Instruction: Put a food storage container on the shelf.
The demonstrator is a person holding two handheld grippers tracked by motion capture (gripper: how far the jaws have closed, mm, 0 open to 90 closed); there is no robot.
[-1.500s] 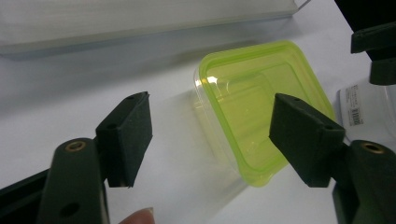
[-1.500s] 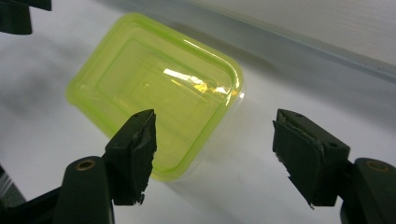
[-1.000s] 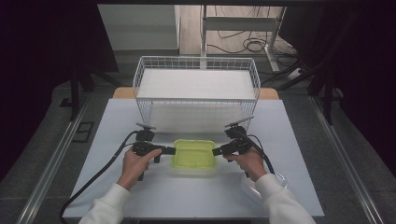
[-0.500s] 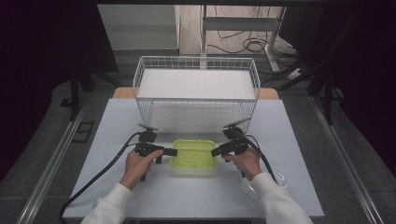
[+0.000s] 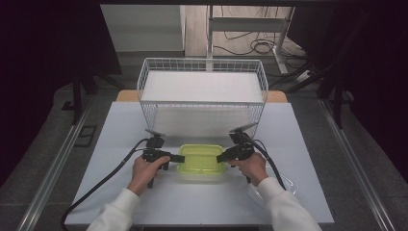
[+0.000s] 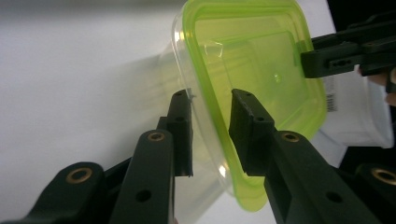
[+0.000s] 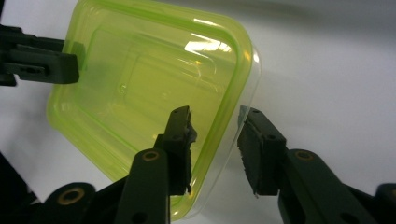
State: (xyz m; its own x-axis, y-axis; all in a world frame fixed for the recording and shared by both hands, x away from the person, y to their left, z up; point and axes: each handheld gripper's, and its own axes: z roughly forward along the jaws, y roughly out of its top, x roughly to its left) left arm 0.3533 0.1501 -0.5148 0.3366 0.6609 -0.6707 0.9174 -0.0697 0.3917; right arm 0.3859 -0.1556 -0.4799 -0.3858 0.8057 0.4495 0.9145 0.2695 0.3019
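My left gripper and right gripper sit at opposite ends of the green-lidded container, which lies on the table between them. Both pairs of jaws have just been closing, each straddling the lid's rim with a gap showing, not yet clamped.

Left gripper and right gripper: matte black bodies, each topped by a grey three-cornered plate. Jaw arms carry brass-coloured pivot bushings and small screw holes. Black cable trails toward 7 o'clock. White sleeves on both forearms.
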